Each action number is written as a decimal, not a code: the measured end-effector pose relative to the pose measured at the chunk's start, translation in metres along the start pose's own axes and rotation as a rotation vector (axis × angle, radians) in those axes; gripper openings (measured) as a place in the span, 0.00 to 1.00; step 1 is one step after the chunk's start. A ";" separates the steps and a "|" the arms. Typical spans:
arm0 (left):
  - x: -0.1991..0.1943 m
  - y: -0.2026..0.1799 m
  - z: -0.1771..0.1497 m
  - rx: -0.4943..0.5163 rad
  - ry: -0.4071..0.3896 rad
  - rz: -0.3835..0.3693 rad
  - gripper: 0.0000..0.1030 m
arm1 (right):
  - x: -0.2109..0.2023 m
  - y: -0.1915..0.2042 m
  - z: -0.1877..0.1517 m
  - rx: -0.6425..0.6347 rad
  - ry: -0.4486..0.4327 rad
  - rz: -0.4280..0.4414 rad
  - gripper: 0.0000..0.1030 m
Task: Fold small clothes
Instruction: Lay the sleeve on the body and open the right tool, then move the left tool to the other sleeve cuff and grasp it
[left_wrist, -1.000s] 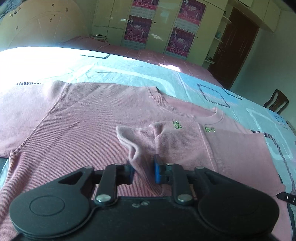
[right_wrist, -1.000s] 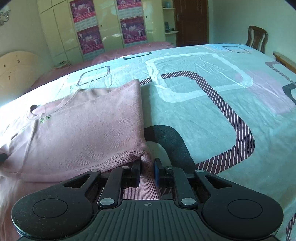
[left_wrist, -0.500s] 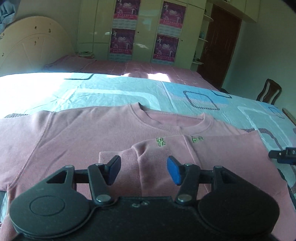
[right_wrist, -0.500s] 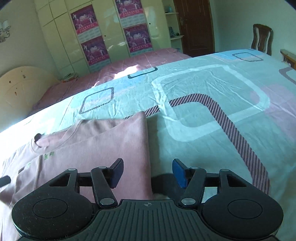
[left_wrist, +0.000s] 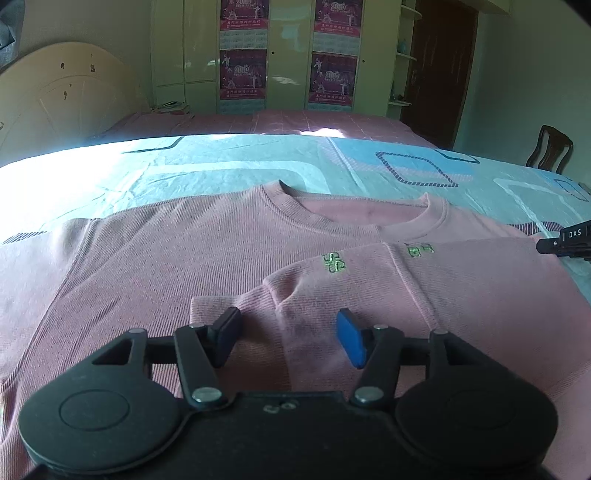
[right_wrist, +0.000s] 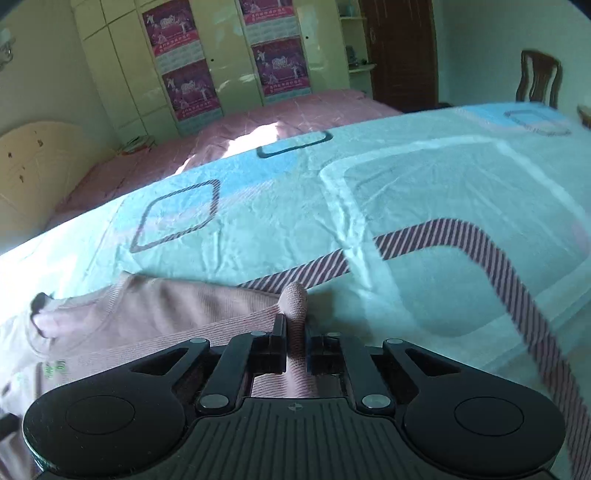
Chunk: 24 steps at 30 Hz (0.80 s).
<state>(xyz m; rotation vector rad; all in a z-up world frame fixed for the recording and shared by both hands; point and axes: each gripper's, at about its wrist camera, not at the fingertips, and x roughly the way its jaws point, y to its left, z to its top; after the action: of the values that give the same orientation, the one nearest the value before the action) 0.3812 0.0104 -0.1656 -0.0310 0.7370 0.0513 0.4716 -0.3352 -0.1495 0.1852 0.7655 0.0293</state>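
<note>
Pink sweater (left_wrist: 155, 266) spread flat on a bed sheet (left_wrist: 229, 162) patterned in pale blue with striped squares, neck opening toward the far wardrobe (left_wrist: 288, 55). 1 sleeve folded across the chest, cuff lying near the middle, small green embroidery (left_wrist: 334, 263) visible beside the fold.

Left gripper (left_wrist: 288, 334) low over the folded sleeve, jaws released and apart, having just widened a little, pads clear of the cloth with the sleeve lying beneath the gap.

Right gripper (right_wrist: 295, 347) at the sweater's edge nearest the open sheet, jaws just snapped together and clenched on a pinch of pink fabric that bunches up above the pads. Seen from the left camera as a dark tip at the sweater's right edge.

Beyond the sheet: pink bedspread (left_wrist: 258, 123), cream headboard (left_wrist: 66, 92), 4 posters (right_wrist: 184, 55) on the wardrobe, dark door (right_wrist: 402, 48), wooden chair (right_wrist: 539, 79).
</note>
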 end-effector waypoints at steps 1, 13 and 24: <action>0.001 -0.001 -0.001 0.009 -0.005 0.006 0.56 | 0.001 -0.001 0.000 0.010 0.000 0.003 0.08; -0.014 0.006 -0.001 0.006 0.057 0.055 0.63 | -0.073 0.054 -0.045 -0.181 -0.005 0.095 0.09; -0.070 0.066 -0.001 -0.118 0.054 0.076 0.66 | -0.099 0.097 -0.071 -0.213 0.037 0.135 0.51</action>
<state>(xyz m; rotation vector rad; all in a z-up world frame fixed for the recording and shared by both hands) 0.3247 0.0740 -0.1203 -0.1168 0.7885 0.1674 0.3555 -0.2381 -0.1145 0.0338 0.7807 0.2416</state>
